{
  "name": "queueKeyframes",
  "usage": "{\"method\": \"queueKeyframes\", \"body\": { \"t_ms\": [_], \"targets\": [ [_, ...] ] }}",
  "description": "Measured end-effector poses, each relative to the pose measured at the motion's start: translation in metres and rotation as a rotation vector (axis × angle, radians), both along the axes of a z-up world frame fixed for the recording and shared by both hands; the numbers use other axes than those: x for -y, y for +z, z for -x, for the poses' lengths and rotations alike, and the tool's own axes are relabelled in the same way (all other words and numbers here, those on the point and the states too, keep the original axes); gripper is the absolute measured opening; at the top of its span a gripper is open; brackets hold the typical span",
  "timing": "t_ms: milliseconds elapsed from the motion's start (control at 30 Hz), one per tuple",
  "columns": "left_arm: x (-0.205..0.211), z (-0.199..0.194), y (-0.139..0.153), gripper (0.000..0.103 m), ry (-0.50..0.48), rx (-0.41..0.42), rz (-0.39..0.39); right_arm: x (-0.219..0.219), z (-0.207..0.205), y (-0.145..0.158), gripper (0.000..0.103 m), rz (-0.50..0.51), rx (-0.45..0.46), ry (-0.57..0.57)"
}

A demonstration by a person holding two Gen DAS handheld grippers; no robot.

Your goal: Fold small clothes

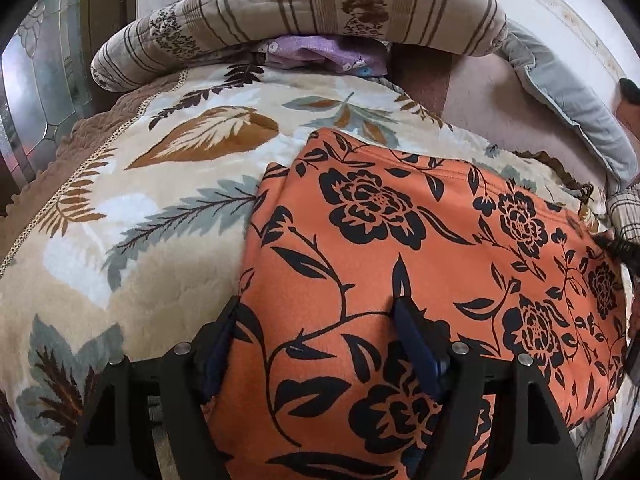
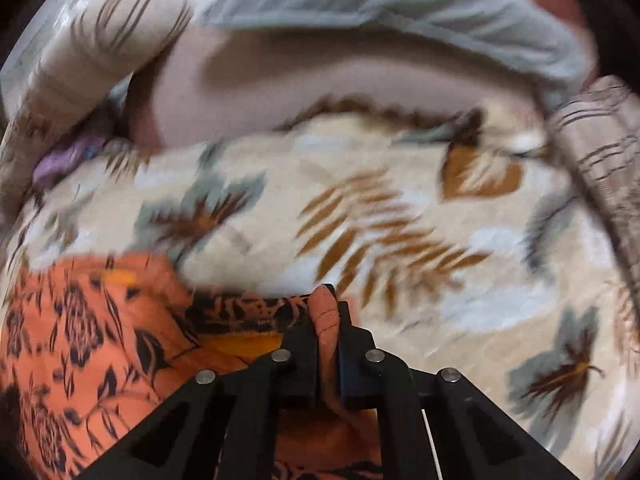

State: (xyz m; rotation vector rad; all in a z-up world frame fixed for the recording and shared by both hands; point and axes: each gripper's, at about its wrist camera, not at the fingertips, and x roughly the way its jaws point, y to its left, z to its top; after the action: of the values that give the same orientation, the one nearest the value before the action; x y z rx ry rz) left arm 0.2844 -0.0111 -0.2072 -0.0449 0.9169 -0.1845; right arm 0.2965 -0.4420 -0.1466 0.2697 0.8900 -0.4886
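Observation:
An orange garment with black flowers (image 1: 400,264) lies flat on a cream leaf-patterned blanket (image 1: 160,208). My left gripper (image 1: 316,316) is open and pointing down over the garment's near left part. One finger is at the cloth's left edge and the other rests on top, so the fabric spreads between them unpinched. In the blurred right wrist view, my right gripper (image 2: 328,308) is shut on a bunched fold of the orange garment (image 2: 80,320). That fold pokes up between the closed fingers, and the rest of the cloth trails to the left.
A rolled striped quilt (image 1: 320,4) lies across the back, with a purple cloth (image 1: 320,52) tucked under it. A grey pillow (image 1: 580,120) and a plaid cloth (image 1: 628,212) are at the right. The blanket's brown scalloped edge (image 1: 40,184) drops off at the left.

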Motion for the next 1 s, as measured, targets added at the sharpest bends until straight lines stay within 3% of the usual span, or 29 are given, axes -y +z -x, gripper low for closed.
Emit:
{"method": "queueKeyframes", "body": {
  "t_ms": [67,200,267,300,333,400,467,600,667,733,800,833,933,1000],
  "targets": [
    [0.0,0.0,0.0,0.076,-0.002,0.0,-0.008,0.023,0.007,0.007,0.007,-0.027,0.041,-0.108],
    [0.0,0.0,0.001,0.076,-0.007,-0.006,-0.007,0.047,0.007,-0.006,0.01,-0.181,-0.015,-0.183],
    [-0.003,-0.001,0.004,0.076,-0.003,-0.005,0.002,0.043,0.024,0.005,0.014,-0.227,0.064,-0.198],
    [-0.003,-0.001,0.005,0.076,-0.002,-0.003,0.004,0.041,0.033,0.012,0.026,-0.225,0.101,-0.198],
    [-0.004,0.0,0.007,0.076,0.0,0.001,0.007,0.036,0.04,0.019,0.048,-0.211,0.125,-0.196],
    [-0.005,0.001,0.012,0.076,-0.001,0.014,0.011,0.025,0.058,0.035,0.078,-0.176,0.169,-0.168],
    [-0.004,0.005,0.019,0.076,-0.01,0.042,0.017,0.009,0.074,0.054,0.078,-0.133,0.197,-0.115],
    [0.007,0.016,0.031,0.076,-0.072,0.096,0.017,-0.026,0.092,0.06,0.076,-0.115,0.093,0.033],
    [0.014,0.02,0.031,0.076,-0.11,0.09,0.024,-0.053,0.106,0.054,0.067,-0.097,0.028,0.123],
    [0.022,0.024,0.027,0.076,-0.136,0.072,0.014,-0.075,0.118,0.04,0.05,-0.134,-0.022,0.176],
    [0.031,0.026,0.017,0.076,-0.166,0.035,-0.022,-0.087,0.127,0.023,0.045,-0.163,-0.063,0.191],
    [0.039,0.026,0.006,0.077,-0.189,-0.005,-0.09,-0.091,0.129,0.013,0.045,-0.163,-0.093,0.192],
    [0.053,0.036,0.0,0.079,-0.208,0.061,-0.205,-0.095,0.135,-0.027,0.045,-0.196,-0.227,0.165],
    [0.053,0.039,0.002,0.079,-0.207,0.056,-0.205,-0.094,0.142,-0.021,0.045,-0.202,-0.185,0.157]
  ]
}}
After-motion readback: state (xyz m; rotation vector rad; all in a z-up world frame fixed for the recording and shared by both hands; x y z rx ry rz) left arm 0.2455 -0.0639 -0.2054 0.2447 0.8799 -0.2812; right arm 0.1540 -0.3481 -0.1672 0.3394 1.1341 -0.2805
